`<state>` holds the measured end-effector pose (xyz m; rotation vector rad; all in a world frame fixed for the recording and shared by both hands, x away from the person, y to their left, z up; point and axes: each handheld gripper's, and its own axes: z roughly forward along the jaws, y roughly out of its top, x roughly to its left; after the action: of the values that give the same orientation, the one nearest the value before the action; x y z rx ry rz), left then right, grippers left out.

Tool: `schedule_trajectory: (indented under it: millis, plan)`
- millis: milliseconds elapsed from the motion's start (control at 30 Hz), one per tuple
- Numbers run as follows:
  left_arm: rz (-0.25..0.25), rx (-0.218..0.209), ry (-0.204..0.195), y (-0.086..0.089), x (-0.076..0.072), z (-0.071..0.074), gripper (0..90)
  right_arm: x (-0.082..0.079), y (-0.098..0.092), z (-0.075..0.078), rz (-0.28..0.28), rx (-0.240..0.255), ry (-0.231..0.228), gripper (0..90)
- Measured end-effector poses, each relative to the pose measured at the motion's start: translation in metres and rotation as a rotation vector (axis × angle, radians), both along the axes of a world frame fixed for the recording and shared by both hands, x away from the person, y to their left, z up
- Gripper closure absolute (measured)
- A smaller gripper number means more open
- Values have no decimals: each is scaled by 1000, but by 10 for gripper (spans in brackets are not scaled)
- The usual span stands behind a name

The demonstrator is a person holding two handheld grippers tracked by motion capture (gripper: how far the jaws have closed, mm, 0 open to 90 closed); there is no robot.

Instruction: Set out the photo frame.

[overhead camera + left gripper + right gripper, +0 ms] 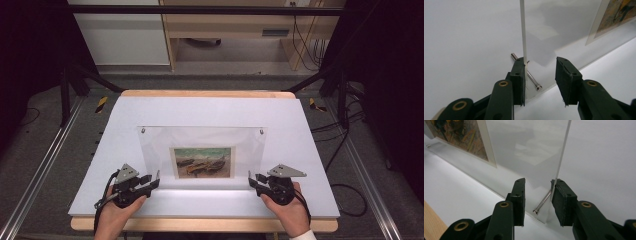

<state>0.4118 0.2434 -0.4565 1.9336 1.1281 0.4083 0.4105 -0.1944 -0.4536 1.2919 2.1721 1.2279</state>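
Left gripper (540, 80) and right gripper (537, 201) each straddle a side edge of the upright acrylic frame (200, 145), jaws unclenched; bare table (200, 107) beyond

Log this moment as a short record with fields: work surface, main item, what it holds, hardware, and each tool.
surface: white board on a wooden table
main item: clear acrylic frame, standing upright
content: painting print of boats inside the panel
hardware: metal standoff pins at the corners, one by each tool
left tool: at the frame's lower left corner, one pad against the panel edge, the other apart from it
right tool: at the lower right corner, one pad at the panel edge, the other apart
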Motion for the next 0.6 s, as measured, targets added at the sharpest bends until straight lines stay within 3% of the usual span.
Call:
schedule_trajectory:
  millis: [600]
  plan:
    - [0,19,-1,-2,-2,-1,595,-2,1,-1,5,-7,6,637]
